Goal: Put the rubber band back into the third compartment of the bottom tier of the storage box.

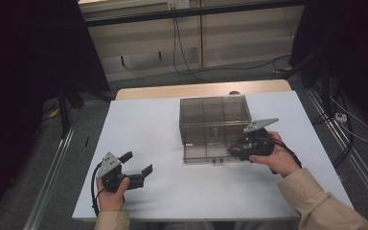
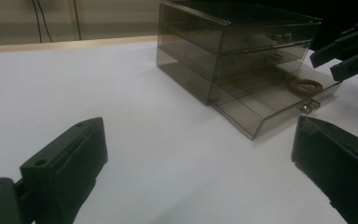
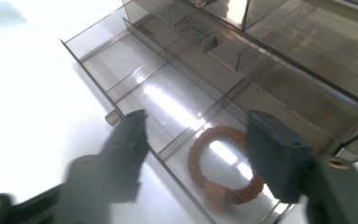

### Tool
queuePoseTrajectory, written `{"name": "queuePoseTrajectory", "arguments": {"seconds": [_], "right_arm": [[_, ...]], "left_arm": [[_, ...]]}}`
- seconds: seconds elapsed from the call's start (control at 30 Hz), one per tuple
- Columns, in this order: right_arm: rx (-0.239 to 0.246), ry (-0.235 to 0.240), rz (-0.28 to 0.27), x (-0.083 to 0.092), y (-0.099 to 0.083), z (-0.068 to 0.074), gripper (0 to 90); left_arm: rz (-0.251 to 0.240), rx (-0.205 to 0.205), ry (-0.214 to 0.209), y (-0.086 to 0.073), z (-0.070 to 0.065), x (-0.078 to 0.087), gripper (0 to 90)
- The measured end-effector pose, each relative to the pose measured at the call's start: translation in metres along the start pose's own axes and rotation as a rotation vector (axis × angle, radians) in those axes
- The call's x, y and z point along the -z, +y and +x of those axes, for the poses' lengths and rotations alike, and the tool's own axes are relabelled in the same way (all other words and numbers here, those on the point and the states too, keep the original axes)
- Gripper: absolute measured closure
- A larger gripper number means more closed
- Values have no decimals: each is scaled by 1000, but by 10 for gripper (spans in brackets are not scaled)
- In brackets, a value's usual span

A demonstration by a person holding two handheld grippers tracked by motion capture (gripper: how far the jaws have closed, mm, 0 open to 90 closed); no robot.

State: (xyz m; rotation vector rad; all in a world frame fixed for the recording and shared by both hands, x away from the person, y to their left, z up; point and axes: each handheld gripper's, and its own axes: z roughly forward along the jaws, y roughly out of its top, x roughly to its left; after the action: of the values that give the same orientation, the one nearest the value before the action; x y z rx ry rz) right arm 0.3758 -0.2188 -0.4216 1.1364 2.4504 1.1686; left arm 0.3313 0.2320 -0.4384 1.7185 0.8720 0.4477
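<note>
A smoky clear drawer box (image 1: 214, 116) stands on the white table (image 1: 163, 129), and its bottom drawer (image 1: 206, 152) is pulled out toward the person. In the drawer's end compartment, on the person's right, lies a braided brown bracelet (image 3: 219, 172), flat on the drawer floor; the left gripper view shows it too (image 2: 305, 86), just behind the drawer's front wall.

The right gripper (image 1: 237, 149) is at that end of the drawer, held in a hand (image 1: 280, 155) that comes in from the box's right, with the forearm angled up from the near table edge and the grey plate on top. Its jaws point down and inward over the bracelet. They stand apart, released, one over the drawer's front wall and one over the compartment; the bracelet lies loose below and between them, and neither pad presses on it.

The left gripper (image 1: 136, 165) sits well to the left of the box, low over bare table, the hand (image 1: 110, 194) gripping it from behind and the wrist level. Its jaws are spread wide, with nothing between them, aimed toward the box.
</note>
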Motion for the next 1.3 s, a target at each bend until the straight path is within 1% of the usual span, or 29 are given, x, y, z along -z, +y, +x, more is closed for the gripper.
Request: {"name": "queuePoseTrajectory", "arguments": {"seconds": [0.03, 0.07, 0.13, 0.17, 0.23, 0.27, 0.3, 0.33, 0.37, 0.4, 0.47, 0.5, 0.53, 0.57, 0.6, 0.7, 0.8, 0.87, 0.93, 1.0, 1.07, 1.13, 1.3], "right_arm": [[-4, 7, 0, 0, 0, 1, 336], [-12, 11, 2, 0, 0, 2, 302], [-17, 19, 9, 0, 0, 5, 283], [-16, 22, 4, 0, 0, 5, 265], [-19, 26, 4, 0, -1, 8, 272], [-16, 30, 2, 1, -1, 8, 287], [-14, 34, 1, 1, -1, 9, 331], [-9, 37, -5, 1, -2, 10, 400], [-5, 49, -7, 1, -2, 11, 449], [-6, 52, -7, 1, -3, 12, 467], [3, 62, -10, 1, -4, 13, 567], [4, 71, -14, 1, -4, 14, 601], [7, 70, -19, 1, -4, 14, 622], [10, 75, -22, 1, -4, 15, 672], [11, 84, -22, 1, -4, 15, 701], [19, 85, -33, 1, -6, 15, 784], [29, 92, -35, 1, -7, 16, 844], [35, 98, -28, 1, -8, 16, 853], [59, 102, -21, -1, -8, 17, 870], [62, 105, -15, -2, -8, 19, 892], [78, 110, -9, -4, -9, 20, 900], [80, 116, 0, -5, -9, 21, 900], [87, 111, 19, -6, -11, 21, 900]], "left_arm": [[-2, 3, 2, 0, 0, 0, 34], [2, -1, 2, 0, 0, 0, 35], [1, 0, 1, 0, 0, 0, 35], [1, 0, 0, 0, 0, 0, 35], [2, 1, -1, 0, 0, 0, 35], [2, 1, -1, 0, 0, 0, 35], [0, 1, -1, 0, 0, 0, 35], [0, 0, 0, 0, 0, 0, 35], [-1, 2, 1, 0, 0, 0, 35], [1, 1, 0, 0, 0, 0, 35], [1, 1, -1, 0, 0, 0, 35], [1, 1, -1, 0, 0, 0, 35], [4, -2, -1, 0, 0, 0, 35], [3, -2, -1, 0, 0, 0, 35], [0, 2, -1, 0, 0, 0, 35], [-4, 5, 0, 0, 0, 0, 35], [-4, 4, 0, 0, 0, 0, 35], [-2, 3, -1, 0, 0, 0, 35], [-3, 2, -1, 0, 0, 0, 35], [-3, 6, -1, 0, 0, 0, 35], [-3, 5, 0, 0, 0, 0, 35], [0, 2, -1, 0, 0, 0, 35], [2, 2, -2, 0, 0, 0, 35]]}}
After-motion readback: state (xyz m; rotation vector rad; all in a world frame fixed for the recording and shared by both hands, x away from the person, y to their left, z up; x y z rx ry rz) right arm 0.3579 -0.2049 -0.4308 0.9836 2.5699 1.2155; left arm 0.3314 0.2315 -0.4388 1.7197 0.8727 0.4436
